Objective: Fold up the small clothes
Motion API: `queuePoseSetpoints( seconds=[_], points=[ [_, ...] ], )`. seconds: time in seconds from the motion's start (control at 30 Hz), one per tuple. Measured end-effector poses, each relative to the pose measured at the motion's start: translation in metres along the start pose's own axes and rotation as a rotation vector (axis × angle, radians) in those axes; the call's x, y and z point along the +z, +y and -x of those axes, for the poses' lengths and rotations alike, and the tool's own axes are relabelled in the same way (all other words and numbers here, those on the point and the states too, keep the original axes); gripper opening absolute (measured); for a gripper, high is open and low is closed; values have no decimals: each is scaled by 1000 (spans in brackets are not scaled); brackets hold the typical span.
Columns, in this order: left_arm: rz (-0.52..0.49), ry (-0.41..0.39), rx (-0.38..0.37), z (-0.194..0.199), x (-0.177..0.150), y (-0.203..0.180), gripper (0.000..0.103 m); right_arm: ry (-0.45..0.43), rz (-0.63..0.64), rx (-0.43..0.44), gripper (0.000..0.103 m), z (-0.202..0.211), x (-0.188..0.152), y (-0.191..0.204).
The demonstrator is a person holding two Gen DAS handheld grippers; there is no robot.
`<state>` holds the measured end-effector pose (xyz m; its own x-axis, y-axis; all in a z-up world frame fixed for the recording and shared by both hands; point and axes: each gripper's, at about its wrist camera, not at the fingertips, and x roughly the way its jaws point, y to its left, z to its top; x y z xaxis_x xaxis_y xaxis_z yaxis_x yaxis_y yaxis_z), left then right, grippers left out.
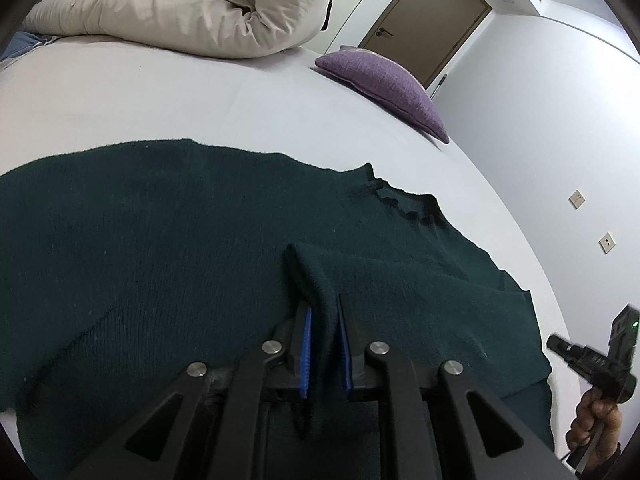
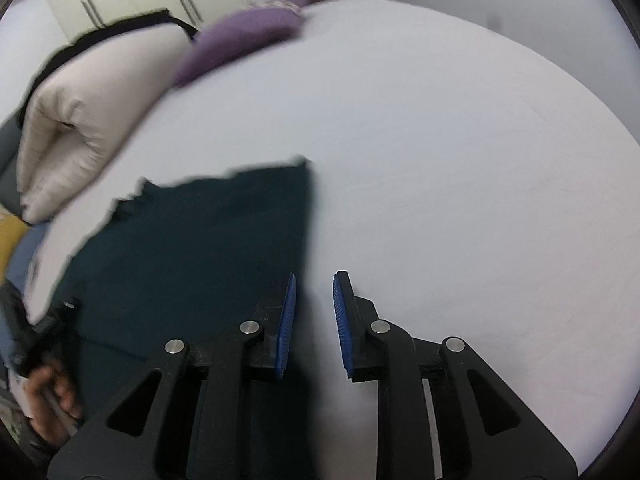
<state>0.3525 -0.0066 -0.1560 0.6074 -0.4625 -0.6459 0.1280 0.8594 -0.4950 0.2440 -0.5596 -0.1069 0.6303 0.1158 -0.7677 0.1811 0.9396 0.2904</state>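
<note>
A dark green knitted sweater [image 1: 168, 248] lies spread on the white bed [image 1: 200, 96], neckline toward the right. My left gripper [image 1: 322, 312] is shut on a raised fold of the sweater, the cloth pinched between its blue pads [image 1: 306, 340]. In the right wrist view the sweater [image 2: 208, 248] lies to the left. My right gripper [image 2: 314, 280] is open and empty, hovering over the bed sheet [image 2: 440, 200] just beside the sweater's right edge. The right gripper's handle [image 1: 596, 364], held by a hand, shows at the lower right of the left wrist view.
A cream duvet [image 1: 192, 4] is bunched at the far side of the bed. A purple cushion [image 1: 388, 84] lies near the bed's far right edge. A brown door [image 1: 428, 20] and white wall stand beyond. The other hand [image 2: 52, 396] shows at lower left.
</note>
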Motion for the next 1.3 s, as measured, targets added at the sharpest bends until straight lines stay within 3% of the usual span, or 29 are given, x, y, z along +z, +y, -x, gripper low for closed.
queuePoseSetpoints(
  seconds=[0.1,0.2,0.27,0.4,0.47,0.5,0.53,0.57,0.6,0.67,0.73,0.77,0.8,0.97,1.1,1.13,1.17,1.3],
  points=[
    [-1,4,1,2,-2,0,15,50,82,39,19,-9,-3,31],
    [2,4,-2,5,-4,0,15,115,94,1,19,-28,-15,30],
    [2,4,-6,8,-6,1,15,77,72,63,17,-26,-23,17],
    [14,1,-12,8,-8,3,15,63,43,58,17,-9,-25,13],
    [32,-2,-29,8,-8,6,15,7,54,67,21,6,-22,20],
    [43,-4,-44,9,-8,8,15,-15,64,76,24,9,-22,23],
    [54,-6,-59,10,-8,10,15,-22,72,54,40,6,-23,24],
    [71,-4,-78,12,-7,13,16,5,67,15,68,-2,-25,24],
    [86,-1,-85,15,-7,15,18,57,59,-18,80,-12,-28,23],
    [111,1,-74,28,-5,18,33,63,84,-55,75,-14,-32,28],
    [109,-37,-51,55,-7,22,68,2,45,-6,75,12,-31,34],
    [107,-64,-34,69,-8,26,75,-35,23,13,75,24,-31,36],
    [109,-96,-17,89,-10,33,81,-71,7,15,75,38,-32,41],
    [222,-157,4,162,-24,95,81,-97,33,137,75,79,-52,80],
    [374,-226,50,223,-45,166,81,-38,19,286,75,91,-85,115],
    [428,-244,52,236,-51,185,81,-38,19,286,75,91,-85,115],
    [475,-261,55,247,-57,202,82,12,3,347,75,87,-106,135],
    [691,-333,53,279,-84,267,83,79,26,404,75,84,-145,170]
  ],
)
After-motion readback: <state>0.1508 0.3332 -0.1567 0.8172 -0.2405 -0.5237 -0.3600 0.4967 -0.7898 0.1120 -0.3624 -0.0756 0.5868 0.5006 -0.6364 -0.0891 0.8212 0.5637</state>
